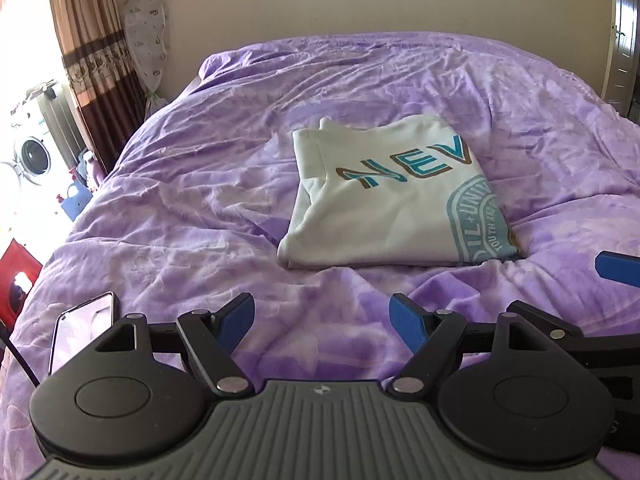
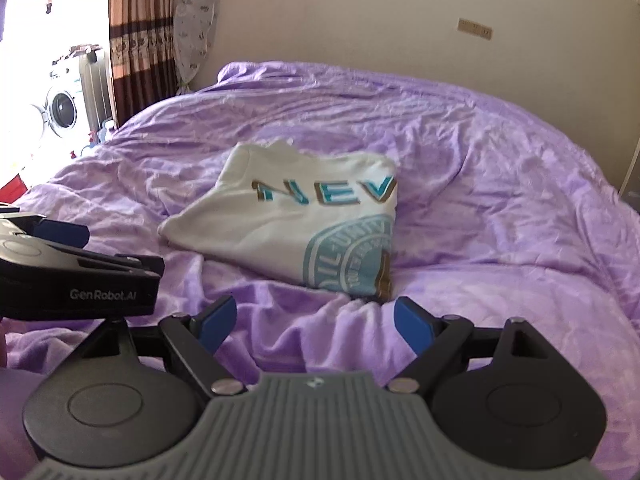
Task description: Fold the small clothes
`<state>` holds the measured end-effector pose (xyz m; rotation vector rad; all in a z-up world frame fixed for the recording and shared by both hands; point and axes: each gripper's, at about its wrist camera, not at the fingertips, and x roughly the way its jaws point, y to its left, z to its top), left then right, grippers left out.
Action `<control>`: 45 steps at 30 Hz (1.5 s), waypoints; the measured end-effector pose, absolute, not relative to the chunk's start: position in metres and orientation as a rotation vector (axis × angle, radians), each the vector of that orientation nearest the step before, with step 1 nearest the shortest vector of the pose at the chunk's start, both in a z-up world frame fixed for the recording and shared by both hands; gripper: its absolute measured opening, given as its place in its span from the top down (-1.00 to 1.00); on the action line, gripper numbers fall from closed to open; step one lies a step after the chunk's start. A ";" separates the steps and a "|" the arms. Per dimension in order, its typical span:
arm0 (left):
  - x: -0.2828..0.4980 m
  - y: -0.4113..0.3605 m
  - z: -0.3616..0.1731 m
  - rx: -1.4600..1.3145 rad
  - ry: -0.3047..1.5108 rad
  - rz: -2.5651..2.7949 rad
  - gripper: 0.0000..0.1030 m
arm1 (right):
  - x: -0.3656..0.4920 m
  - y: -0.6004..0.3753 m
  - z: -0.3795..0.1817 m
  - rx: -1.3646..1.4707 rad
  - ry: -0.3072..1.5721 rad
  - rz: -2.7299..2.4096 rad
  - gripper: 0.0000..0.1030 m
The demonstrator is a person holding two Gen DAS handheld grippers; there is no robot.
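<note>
The white printed T-shirt (image 1: 384, 208) lies folded into a compact rectangle on the purple bed (image 1: 180, 208), just ahead of the left hand-held gripper (image 1: 322, 320) and ahead and slightly left of the right hand-held gripper (image 2: 314, 326). Both stand wide and empty, clear of the cloth. The folding looks finished or nearly so; any next move would call for closing on the near edge

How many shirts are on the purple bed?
1. A folded white shirt lies in the middle of the purple bed, just beyond both open grippers. Nothing shows whether more clothes hide outside the views.
</note>
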<state>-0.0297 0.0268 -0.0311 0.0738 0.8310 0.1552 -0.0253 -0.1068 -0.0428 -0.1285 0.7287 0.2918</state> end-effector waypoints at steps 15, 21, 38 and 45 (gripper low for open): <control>-0.030 0.028 -0.029 0.082 0.833 0.159 -0.74 | -0.022 -0.107 -0.048 -0.118 0.745 0.292 -0.59; -0.030 0.028 -0.029 0.082 0.831 0.159 -0.74 | -0.022 -0.108 -0.048 -0.118 0.746 0.293 -0.59; -0.030 0.028 -0.029 0.082 0.832 0.159 -0.74 | -0.022 -0.107 -0.048 -0.117 0.746 0.293 -0.59; -0.030 0.028 -0.028 0.083 0.831 0.159 -0.74 | -0.022 -0.107 -0.048 -0.117 0.746 0.293 -0.59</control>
